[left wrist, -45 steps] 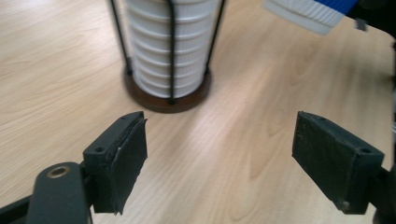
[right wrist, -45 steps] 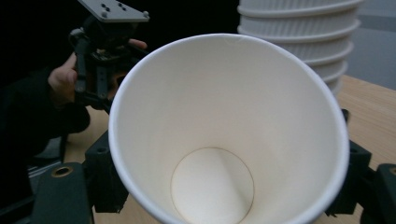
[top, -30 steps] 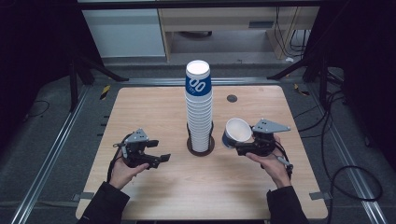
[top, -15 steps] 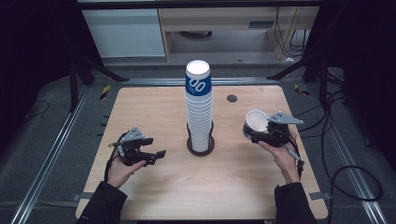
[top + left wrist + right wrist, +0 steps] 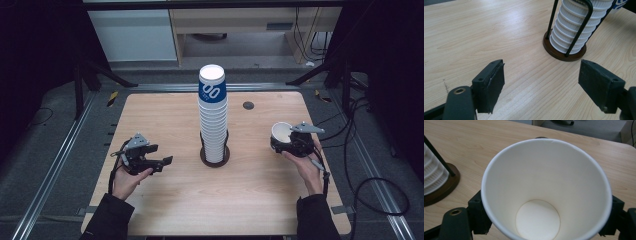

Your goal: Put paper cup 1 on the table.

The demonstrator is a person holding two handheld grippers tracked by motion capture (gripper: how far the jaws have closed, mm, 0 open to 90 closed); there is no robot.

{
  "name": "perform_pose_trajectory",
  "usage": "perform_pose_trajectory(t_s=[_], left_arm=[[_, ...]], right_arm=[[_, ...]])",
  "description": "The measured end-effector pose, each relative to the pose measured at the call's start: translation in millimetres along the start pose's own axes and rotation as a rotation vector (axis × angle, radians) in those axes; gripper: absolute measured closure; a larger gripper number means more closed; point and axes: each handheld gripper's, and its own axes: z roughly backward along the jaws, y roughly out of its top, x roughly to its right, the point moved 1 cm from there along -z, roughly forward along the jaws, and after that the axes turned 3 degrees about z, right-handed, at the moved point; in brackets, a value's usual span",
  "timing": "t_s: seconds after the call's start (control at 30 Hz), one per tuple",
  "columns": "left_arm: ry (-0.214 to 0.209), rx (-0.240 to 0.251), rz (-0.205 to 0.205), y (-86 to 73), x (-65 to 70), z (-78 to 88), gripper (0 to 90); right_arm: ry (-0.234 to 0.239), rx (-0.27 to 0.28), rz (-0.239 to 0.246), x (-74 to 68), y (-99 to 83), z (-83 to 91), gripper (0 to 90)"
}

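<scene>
one white paper cup [image 5: 546, 192] sits clamped between the black jaws of the right gripper [image 5: 295, 145], at the right of the high view, mouth up and tilted toward the camera; its inside is smooth, matte and round, narrowing to a flat disc at the bottom. the jaws press its wall from both sides. the left gripper [image 5: 546, 82] holds nothing: its two blocky, rubber-faced jaws stand wide apart over bare table [image 5: 165, 200], at lower left of the high view. the table is pale wood with fine straight grain. at its centre a tall stack [image 5: 213, 120] of ribbed white cups, the top one banded blue, rises from a round dark brown base [image 5: 560, 53] with thin black wire uprights. a small dark disc [image 5: 248, 105] lies beyond the stack, upper right. stack and held cup are well apart, nothing between them.
</scene>
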Motion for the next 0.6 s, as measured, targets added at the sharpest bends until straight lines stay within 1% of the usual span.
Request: perform_pose_trajectory(t_s=[0.2,0.43,0.57,0.6], left_arm=[[-0.007,-0.003,-0.011,0.1,2.3,-0.9,20.4],[-0.009,-0.008,-0.014,0.0,2.8,-1.7,20.5],[-0.011,-0.011,-0.015,-0.3,2.9,-2.2,20.6],[-0.013,-0.012,-0.018,-0.4,2.9,-2.6,20.6]], right_arm=[[-0.010,-0.041,-0.005,4.9,-8.8,-8.0,20.0],[0.004,-0.085,-0.003,4.3,-13.4,-13.9,19.6],[0.003,-0.087,-0.003,5.8,-14.8,-15.1,19.1],[0.009,-0.092,-0.014,5.1,-14.6,-14.7,18.9]])
